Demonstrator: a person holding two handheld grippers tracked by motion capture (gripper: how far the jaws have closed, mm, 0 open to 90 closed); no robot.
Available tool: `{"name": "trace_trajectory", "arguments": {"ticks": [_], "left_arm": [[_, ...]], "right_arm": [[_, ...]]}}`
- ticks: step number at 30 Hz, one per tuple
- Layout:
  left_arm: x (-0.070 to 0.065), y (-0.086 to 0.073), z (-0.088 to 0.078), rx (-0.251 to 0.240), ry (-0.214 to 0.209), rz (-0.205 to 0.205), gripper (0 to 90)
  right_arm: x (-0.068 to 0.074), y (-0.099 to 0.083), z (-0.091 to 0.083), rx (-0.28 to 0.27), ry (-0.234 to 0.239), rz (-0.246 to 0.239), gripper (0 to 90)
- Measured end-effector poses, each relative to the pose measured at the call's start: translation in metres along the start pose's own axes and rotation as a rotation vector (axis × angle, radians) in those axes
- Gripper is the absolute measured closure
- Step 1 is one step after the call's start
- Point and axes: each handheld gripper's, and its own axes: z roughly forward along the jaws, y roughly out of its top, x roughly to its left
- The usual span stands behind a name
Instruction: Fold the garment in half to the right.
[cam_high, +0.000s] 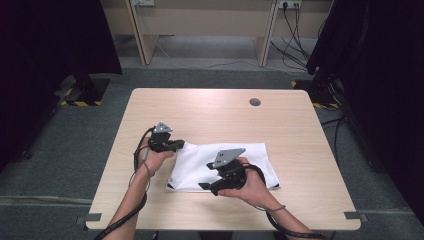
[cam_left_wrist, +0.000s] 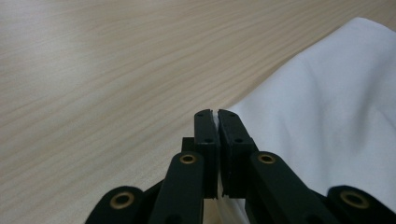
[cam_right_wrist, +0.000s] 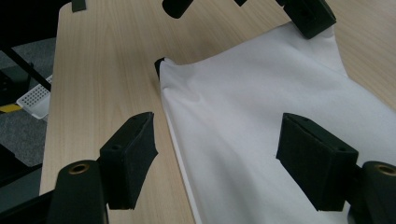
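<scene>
Seemingly the work is some handling of a white cloth (cam_high: 225, 165), which lies flat on the near half of a light wooden table (cam_high: 210, 115), a little right of the middle. From the high view, the left gripper (cam_high: 177, 145) sits at the cloth's far left corner, held low and pointing right, which looks like a way of pinning or lifting that corner. The right gripper (cam_high: 206, 188) hangs over the cloth's near edge, pointing left; it probably waits there for a grip on the near left corner, where a small dark tab (cam_high: 170, 187) peeks out. A small round grey cap (cam_high: 255, 102) is set into the table farther back, well apart from everything.

Next, the left gripper view: its two black jaws are pressed together, and a thin sliver of white shows between their tips (cam_left_wrist: 215, 122), so they pinch the edge of the cloth (cam_left_wrist: 322, 116). The rest of the fabric spreads off to the right over the bare wood (cam_left_wrist: 93, 70).

Finally, the right gripper view: its jaws stand wide apart with nothing between them. The cloth (cam_right_wrist: 261, 112) lies below, its edge running between the two pads (cam_right_wrist: 133, 149), touching neither. Farther off, the other gripper (cam_right_wrist: 312, 17) holds the far corner, and the dark tab (cam_right_wrist: 159, 62) marks the free one.
</scene>
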Motion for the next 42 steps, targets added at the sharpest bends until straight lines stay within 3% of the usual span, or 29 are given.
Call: {"name": "trace_trajectory", "arguments": {"ticks": [8, 11, 13, 16, 18, 19, 27, 33, 38, 42], "left_arm": [[-0.001, 0.003, 0.000, 0.003, 0.000, 0.001, 86.3], [0.000, 0.003, 0.000, 0.007, -0.001, 0.005, 86.3], [0.000, 0.003, 0.000, 0.009, -0.003, 0.001, 86.3], [0.000, 0.002, -0.001, 0.011, -0.004, 0.000, 86.3], [0.000, 0.003, -0.001, 0.011, -0.005, -0.001, 86.3], [0.000, 0.003, -0.001, 0.011, -0.005, -0.001, 86.3], [0.003, 0.003, -0.002, 0.020, -0.006, -0.005, 86.2], [0.003, 0.004, -0.003, 0.027, -0.008, 0.000, 86.2], [0.002, 0.005, -0.003, 0.036, -0.013, 0.004, 86.2], [0.003, 0.005, -0.003, 0.039, -0.013, 0.001, 86.2]], "right_arm": [[0.002, 0.003, 0.013, 0.015, -0.003, -0.004, 29.5], [0.009, 0.010, 0.027, 0.024, 0.006, -0.024, 30.2], [0.009, 0.010, 0.027, 0.024, 0.006, -0.024, 31.0], [0.016, 0.021, 0.046, 0.039, 0.018, -0.054, 32.2], [0.016, 0.021, 0.046, 0.039, 0.018, -0.054, 34.0], [0.019, 0.025, 0.055, 0.048, 0.023, -0.068, 37.1], [0.029, 0.034, 0.082, 0.082, 0.046, -0.117, 47.2], [0.033, 0.037, 0.102, 0.126, 0.031, -0.133, 53.1], [0.031, 0.035, 0.110, 0.150, 0.014, -0.123, 61.5], [0.029, 0.032, 0.109, 0.130, -0.009, -0.124, 73.3]]}}
